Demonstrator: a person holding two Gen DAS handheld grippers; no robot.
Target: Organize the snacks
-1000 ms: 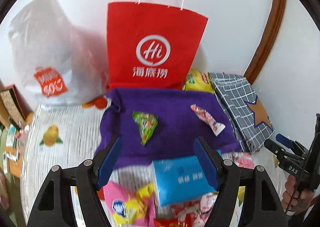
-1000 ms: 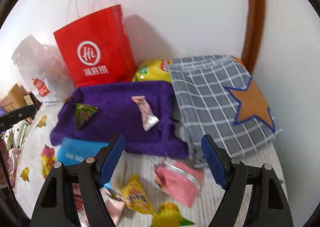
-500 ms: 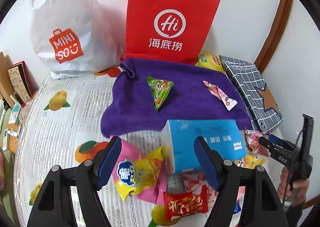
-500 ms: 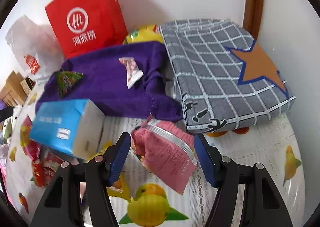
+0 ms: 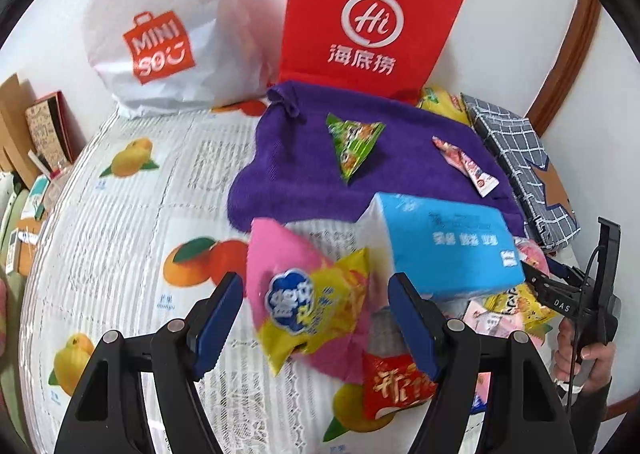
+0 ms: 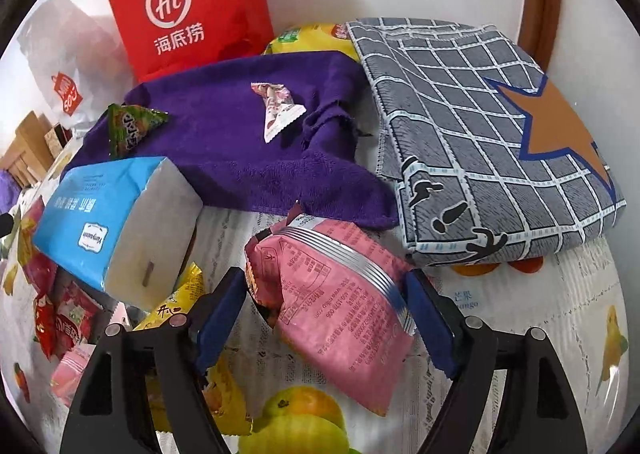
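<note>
In the left wrist view, my left gripper (image 5: 316, 312) is open and hangs low over a pink and yellow snack bag (image 5: 308, 298), which lies between its fingers without being pressed. In the right wrist view, my right gripper (image 6: 326, 314) straddles a pink foil packet (image 6: 340, 302); its jaws are opening and the pads do not squeeze the packet. A green triangular snack (image 5: 354, 144) and a pink-white candy (image 5: 466, 164) lie on a purple towel (image 5: 304, 174). The right gripper (image 5: 556, 286) also shows at the right edge of the left wrist view, held by a hand (image 5: 592, 358).
A blue tissue pack (image 5: 444, 242) lies among several small snack packets (image 5: 396, 386). A red paper bag (image 5: 368, 18) and a white plastic bag (image 5: 160, 30) stand against the wall. At the right are a grey checked cloth with a star (image 6: 480, 134) and a yellow chip bag (image 6: 312, 38).
Both grippers have come down toward the table. The left one now frames the pink and yellow bag and the right one the pink packet. The right jaws narrowed, then widened.
</note>
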